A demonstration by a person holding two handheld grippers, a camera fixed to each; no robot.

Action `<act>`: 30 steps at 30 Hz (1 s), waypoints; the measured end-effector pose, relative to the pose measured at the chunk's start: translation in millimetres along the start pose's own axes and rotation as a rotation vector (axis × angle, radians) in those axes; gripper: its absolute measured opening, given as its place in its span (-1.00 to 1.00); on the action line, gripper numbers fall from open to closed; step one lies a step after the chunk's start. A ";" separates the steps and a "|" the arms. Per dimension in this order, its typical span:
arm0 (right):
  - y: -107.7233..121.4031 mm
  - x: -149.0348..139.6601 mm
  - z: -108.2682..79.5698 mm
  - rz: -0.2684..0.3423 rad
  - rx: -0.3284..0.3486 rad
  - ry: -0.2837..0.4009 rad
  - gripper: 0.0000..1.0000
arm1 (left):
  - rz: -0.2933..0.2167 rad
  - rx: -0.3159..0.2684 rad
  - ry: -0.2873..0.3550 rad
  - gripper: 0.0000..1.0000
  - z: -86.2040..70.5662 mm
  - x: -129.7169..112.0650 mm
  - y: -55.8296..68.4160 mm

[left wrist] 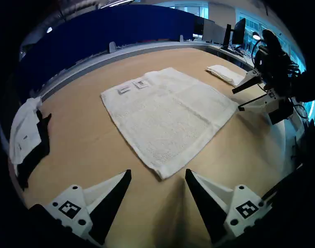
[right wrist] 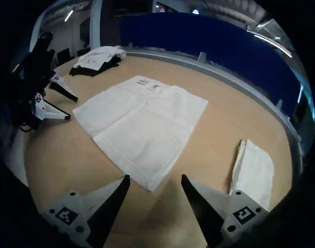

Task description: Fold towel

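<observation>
The towel (left wrist: 170, 115) lay spread flat on the table (left wrist: 87, 144), filling the centre of the left gripper view, two small labels (left wrist: 132, 86) near its far edge. The left gripper (left wrist: 157, 171) hung at the bottom of the frame, fingers apart and holding nothing, a towel corner just ahead of the gap. In the right gripper view the right gripper (right wrist: 155, 177) stood the same way at the bottom, fingers apart and empty, another corner just before it. A second towel (right wrist: 252, 171) lay folded at the lower right, and a cloth pile (right wrist: 97, 60) at the upper left. By my reading no fold had been made: grasping the corners and every fold remained.
</observation>
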State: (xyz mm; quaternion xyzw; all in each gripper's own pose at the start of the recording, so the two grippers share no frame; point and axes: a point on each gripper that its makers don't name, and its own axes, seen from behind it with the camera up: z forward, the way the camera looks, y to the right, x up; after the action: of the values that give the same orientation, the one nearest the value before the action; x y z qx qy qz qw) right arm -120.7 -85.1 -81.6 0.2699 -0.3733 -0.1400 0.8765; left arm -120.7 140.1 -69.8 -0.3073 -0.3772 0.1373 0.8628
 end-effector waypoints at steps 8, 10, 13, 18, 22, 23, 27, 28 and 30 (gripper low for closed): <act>-6.9 -8.4 2.6 0.000 0.018 -0.021 0.59 | 0.001 -0.004 -0.027 0.79 2.9 -4.4 3.9; -7.6 -9.3 3.4 0.005 0.020 -0.023 0.52 | -0.002 -0.002 -0.027 0.75 3.1 -4.4 4.5; -9.3 -10.0 4.2 0.015 0.028 -0.023 0.35 | -0.006 0.003 -0.028 0.66 3.6 -4.4 5.3; -11.9 -10.3 4.4 0.030 0.037 -0.024 0.05 | -0.004 0.004 -0.030 0.52 4.7 -4.2 8.0; -13.1 -10.1 4.3 0.032 0.039 -0.026 0.01 | -0.005 0.007 -0.031 0.48 4.9 -4.5 9.1; -13.3 -10.0 4.3 0.032 0.040 -0.026 0.01 | -0.006 0.007 -0.031 0.47 4.9 -4.5 9.4; -14.4 -8.5 2.9 0.028 0.046 -0.012 -0.03 | -0.006 0.009 -0.033 0.46 5.5 -5.1 10.2; -14.3 -8.2 2.6 0.029 0.046 -0.009 -0.03 | -0.006 0.009 -0.033 0.46 5.7 -5.3 10.3; -14.6 -8.5 2.1 0.029 0.047 -0.009 -0.04 | -0.006 0.009 -0.034 0.46 5.8 -5.6 10.1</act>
State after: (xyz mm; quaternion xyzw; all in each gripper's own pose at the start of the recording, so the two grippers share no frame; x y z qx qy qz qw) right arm -128.7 -93.9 -93.7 0.2842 -0.3841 -0.1196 0.8703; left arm -128.8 147.8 -76.4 -0.3000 -0.3923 0.1417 0.8579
